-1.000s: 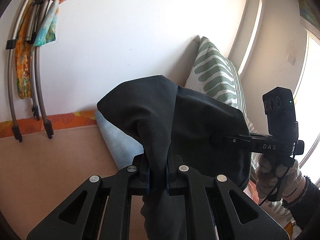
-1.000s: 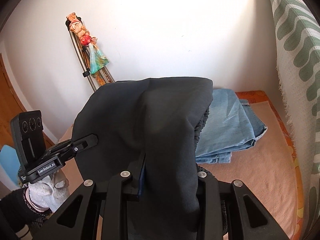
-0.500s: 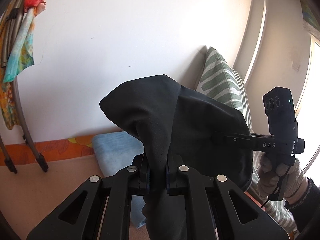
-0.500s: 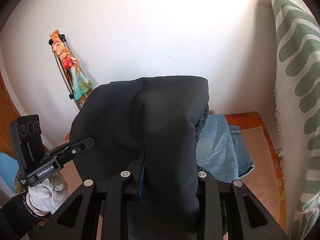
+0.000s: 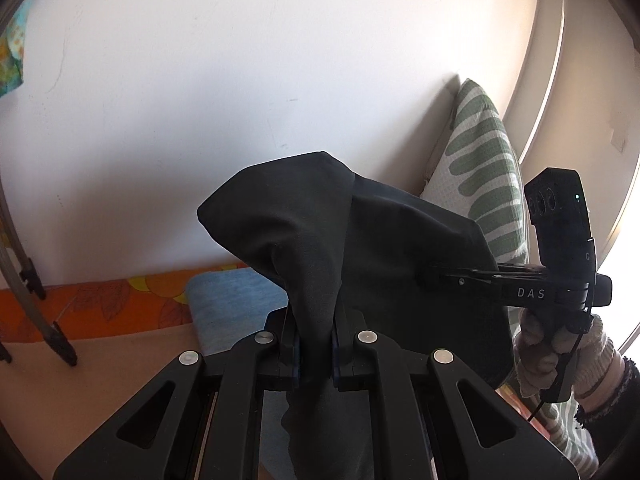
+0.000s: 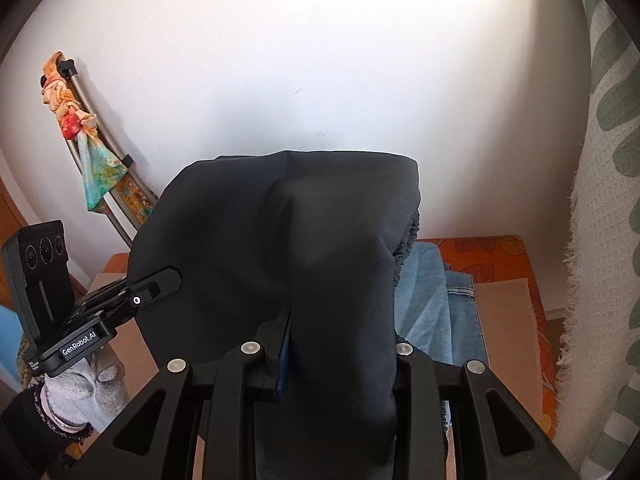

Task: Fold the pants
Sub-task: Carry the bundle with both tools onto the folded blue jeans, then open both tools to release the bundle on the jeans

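Black pants [image 5: 360, 248] hang in the air between my two grippers, bunched over both sets of fingers. My left gripper [image 5: 314, 344] is shut on a fold of the black cloth. My right gripper [image 6: 340, 344] is shut on the other end of the pants [image 6: 280, 240], near the gathered elastic waistband [image 6: 406, 240]. The right gripper also shows in the left wrist view [image 5: 448, 278], clamped on the cloth's edge. The left gripper shows in the right wrist view [image 6: 160, 282], also on the cloth's edge.
Folded blue jeans [image 6: 436, 300] lie on the peach-covered bed [image 6: 508, 328] below, also seen in the left wrist view [image 5: 228, 300]. A green-patterned pillow [image 5: 480, 172] leans at the right. Metal poles with a colourful scarf [image 6: 84, 128] stand against the white wall.
Both grippers have lifted and tilted upward with the pants. The bed and jeans sit lower in view and more wall shows. The grips are unchanged.
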The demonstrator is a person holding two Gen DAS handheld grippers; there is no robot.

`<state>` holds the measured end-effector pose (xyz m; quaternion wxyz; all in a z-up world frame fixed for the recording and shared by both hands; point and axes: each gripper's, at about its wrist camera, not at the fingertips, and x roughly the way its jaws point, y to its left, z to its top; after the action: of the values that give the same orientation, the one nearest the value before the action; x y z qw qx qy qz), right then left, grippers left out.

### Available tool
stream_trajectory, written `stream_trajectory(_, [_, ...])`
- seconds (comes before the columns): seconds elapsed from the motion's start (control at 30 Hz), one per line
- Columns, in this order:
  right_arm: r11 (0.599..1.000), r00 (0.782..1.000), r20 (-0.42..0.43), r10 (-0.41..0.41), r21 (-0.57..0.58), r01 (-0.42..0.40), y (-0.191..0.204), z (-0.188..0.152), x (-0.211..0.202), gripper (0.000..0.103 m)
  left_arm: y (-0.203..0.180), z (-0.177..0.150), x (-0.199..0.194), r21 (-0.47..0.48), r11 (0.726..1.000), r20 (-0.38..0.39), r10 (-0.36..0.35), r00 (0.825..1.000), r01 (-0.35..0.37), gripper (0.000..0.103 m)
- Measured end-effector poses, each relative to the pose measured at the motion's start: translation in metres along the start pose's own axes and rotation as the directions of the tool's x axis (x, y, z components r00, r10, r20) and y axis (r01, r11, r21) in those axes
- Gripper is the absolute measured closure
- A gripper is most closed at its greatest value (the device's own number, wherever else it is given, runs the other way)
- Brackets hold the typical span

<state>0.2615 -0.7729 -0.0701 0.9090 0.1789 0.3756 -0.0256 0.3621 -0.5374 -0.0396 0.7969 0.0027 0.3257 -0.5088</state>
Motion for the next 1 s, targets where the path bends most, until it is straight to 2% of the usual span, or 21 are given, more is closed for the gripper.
stream_trajectory(0.3, [1.000, 0.997, -0.074, -0.010, -0.002, 0.010, -0.010, 0.004, 0.056, 0.075, 0.022, -0.009, 0.032, 0.007, 0.998, -0.042, 0.069, 0.997, -0.069, 0.094])
stream_trajectory(0.53, [1.000, 0.996, -0.079, -0.029, -0.014, 0.028, -0.007, 0.011, 0.080, 0.074, 0.028, -0.007, 0.053, 0.046, 0.990, -0.058, 0.132, 0.990, -0.130, 0.094])
stream_trajectory(0.73, [0.999, 0.996, -0.074, -0.050, -0.012, 0.049, -0.005, 0.007, 0.087, 0.072, 0.022, -0.011, 0.061, 0.083, 0.986, -0.077, 0.154, 0.985, -0.148, 0.094])
stream_trajectory(0.8, [0.997, 0.994, -0.079, -0.080, -0.030, 0.077, 0.000, 0.007, 0.089, 0.068, 0.024, -0.011, 0.063, 0.079, 0.984, -0.093, 0.168, 0.981, -0.161, 0.092])
stream_trajectory(0.87, [0.993, 0.990, -0.076, -0.118, -0.029, 0.116, 0.002, 0.009, 0.092, 0.057, 0.027, -0.009, 0.063, 0.062, 0.984, -0.103, 0.172, 0.980, -0.166, 0.088])
stream_trajectory(1.0, [0.989, 0.988, -0.047, -0.147, 0.018, 0.148, 0.000, 0.009, 0.078, 0.045, 0.033, -0.007, 0.057, 0.045, 0.980, -0.116, 0.199, 0.973, -0.195, 0.079])
